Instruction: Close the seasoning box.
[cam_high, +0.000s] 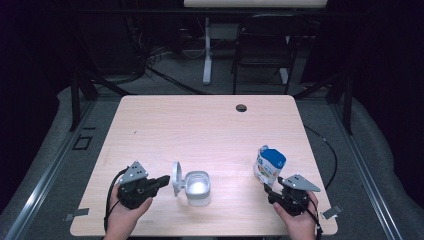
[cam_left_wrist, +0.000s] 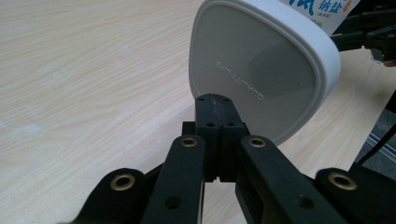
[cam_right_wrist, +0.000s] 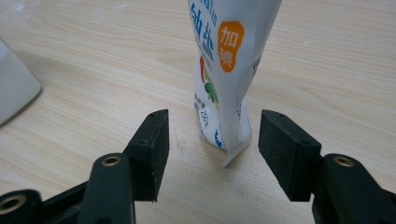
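Note:
A white tub (cam_high: 197, 188) stands near the table's front edge with its hinged lid (cam_high: 176, 178) tipped up on its left side. My left gripper (cam_high: 164, 180) is shut with nothing in it, tips close against the lid's outer face (cam_left_wrist: 261, 70), seen right past the closed tips of my left gripper (cam_left_wrist: 215, 100). A white and blue salt bag (cam_high: 269, 165) stands upright to the right. My right gripper (cam_high: 270, 189) is open just in front of it. In the right gripper view the bag (cam_right_wrist: 224, 70) rises between the open pads (cam_right_wrist: 156, 144), which do not touch it.
The pale wooden table (cam_high: 200, 130) has a small cable hole (cam_high: 241, 107) at the back. A folding chair (cam_high: 262, 45) and stand legs sit on the floor beyond. The tub's white corner (cam_right_wrist: 14, 93) is at the left of the right gripper view.

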